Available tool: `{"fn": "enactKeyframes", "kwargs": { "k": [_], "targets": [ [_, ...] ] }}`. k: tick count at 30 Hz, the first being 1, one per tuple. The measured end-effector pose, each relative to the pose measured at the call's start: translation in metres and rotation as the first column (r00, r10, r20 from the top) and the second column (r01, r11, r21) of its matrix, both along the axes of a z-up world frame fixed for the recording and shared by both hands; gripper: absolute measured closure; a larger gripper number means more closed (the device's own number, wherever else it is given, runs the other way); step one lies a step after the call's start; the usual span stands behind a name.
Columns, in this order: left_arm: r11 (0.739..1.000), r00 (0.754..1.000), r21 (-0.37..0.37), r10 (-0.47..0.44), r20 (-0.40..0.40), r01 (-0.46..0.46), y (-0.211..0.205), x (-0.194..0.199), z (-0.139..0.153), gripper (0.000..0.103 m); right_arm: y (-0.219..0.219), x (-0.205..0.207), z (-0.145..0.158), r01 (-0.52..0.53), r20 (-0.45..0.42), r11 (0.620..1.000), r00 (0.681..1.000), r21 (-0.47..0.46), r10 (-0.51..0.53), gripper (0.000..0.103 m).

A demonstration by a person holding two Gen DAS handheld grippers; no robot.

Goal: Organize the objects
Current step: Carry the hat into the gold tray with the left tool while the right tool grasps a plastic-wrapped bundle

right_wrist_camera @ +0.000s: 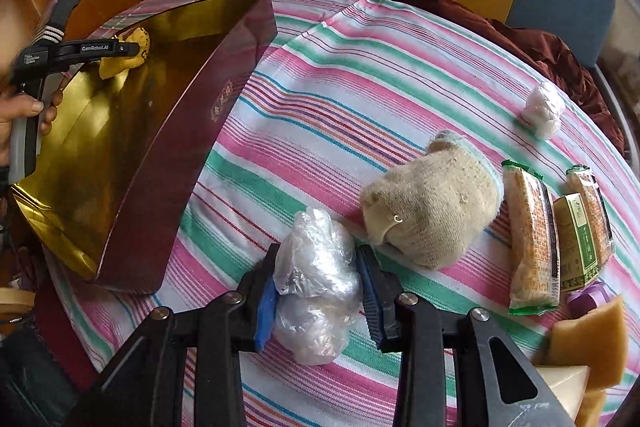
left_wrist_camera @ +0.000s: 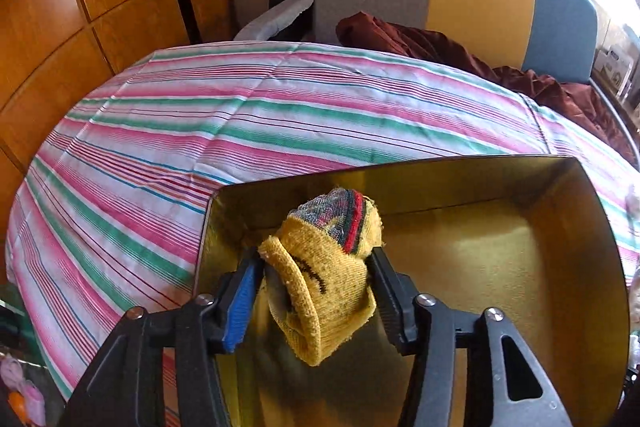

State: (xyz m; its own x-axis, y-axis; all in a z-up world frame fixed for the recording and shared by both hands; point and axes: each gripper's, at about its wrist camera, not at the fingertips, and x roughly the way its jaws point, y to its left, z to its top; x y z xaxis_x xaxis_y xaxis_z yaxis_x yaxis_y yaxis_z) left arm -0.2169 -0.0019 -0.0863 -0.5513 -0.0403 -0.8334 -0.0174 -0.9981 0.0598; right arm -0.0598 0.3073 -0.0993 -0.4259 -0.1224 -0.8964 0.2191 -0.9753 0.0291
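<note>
Two claws, sock (left_wrist_camera: 324, 267) clamped, bag (right_wrist_camera: 316, 283) clamped

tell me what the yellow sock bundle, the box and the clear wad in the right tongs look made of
Yellow sock bundle: knitted yarn, matte and fuzzy, with visible ribbing and frayed edges.
Box: probably coated cardboard; glossy maroon outside, mirror-like gold lining inside.
Clear wad: thin plastic film, likely a bag, judging by its shiny translucent crinkles.
</note>
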Motion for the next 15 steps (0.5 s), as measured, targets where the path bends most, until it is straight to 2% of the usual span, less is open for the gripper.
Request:
{"fn": "enactKeyframes", "kwargs": {
  "k": [2, 5, 9, 15],
  "targets": [
    [1.000, 1.000, 0.012, -0.004, -0.007, 0.004, -0.001, 0.004, 0.005, 0.034, 0.000, -0.002, -0.001, 0.003, 0.000, 1.000, 1.000, -0.001, -0.003, 0.066],
    [1.000, 1.000, 0.012, -0.008, -0.028, 0.008, -0.003, 0.008, 0.013, 0.028, -0.001, -0.002, 0.000, 0.006, 0.000, 1.000, 1.000, -0.002, -0.006, 0.066],
    [0.999, 0.998, 0.024, -0.023, -0.060, 0.024, -0.004, 0.028, 0.028, 0.028, -0.002, -0.002, 0.000, 0.004, -0.004, 1.000, 1.000, 0.004, -0.004, 0.066],
    [0.998, 0.991, 0.034, -0.046, -0.122, 0.051, 0.002, 0.087, 0.048, 0.028, -0.003, -0.001, 0.000, 0.000, -0.013, 1.000, 1.000, 0.022, 0.001, 0.066]
  ]
}}
